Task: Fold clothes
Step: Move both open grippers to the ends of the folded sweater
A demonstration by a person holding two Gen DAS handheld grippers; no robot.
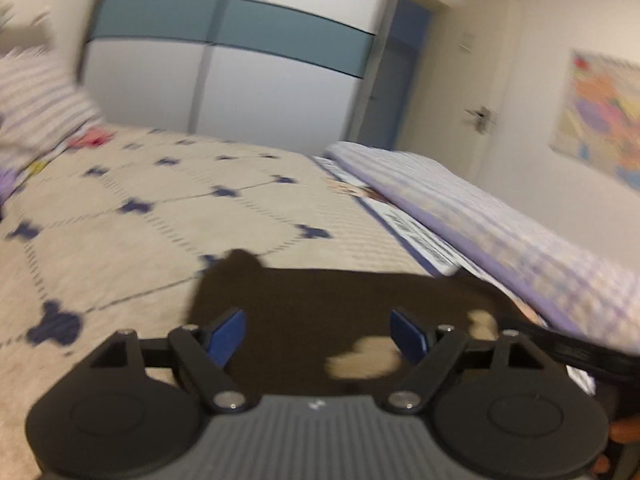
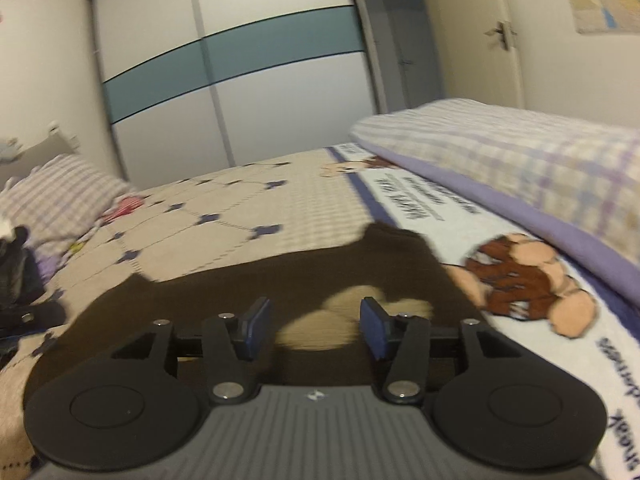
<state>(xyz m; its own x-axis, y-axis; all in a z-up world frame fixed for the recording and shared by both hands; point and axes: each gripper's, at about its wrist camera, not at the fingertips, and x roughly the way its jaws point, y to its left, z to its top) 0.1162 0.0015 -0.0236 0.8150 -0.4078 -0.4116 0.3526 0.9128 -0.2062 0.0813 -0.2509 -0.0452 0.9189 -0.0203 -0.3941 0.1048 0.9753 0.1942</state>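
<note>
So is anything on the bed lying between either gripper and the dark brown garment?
Nothing visible. The dark brown garment lies flat on the bedspread directly ahead of the left gripper and the right gripper, both open and empty.

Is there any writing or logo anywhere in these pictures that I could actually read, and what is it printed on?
None can be read.
White blanket border: dark printed lines, sideways and too blurred.
Same border, near edge: more letters, blurred and cut off.
Wall poster: colour patches only.
Gripper body: a small light mark, no letters.
</note>
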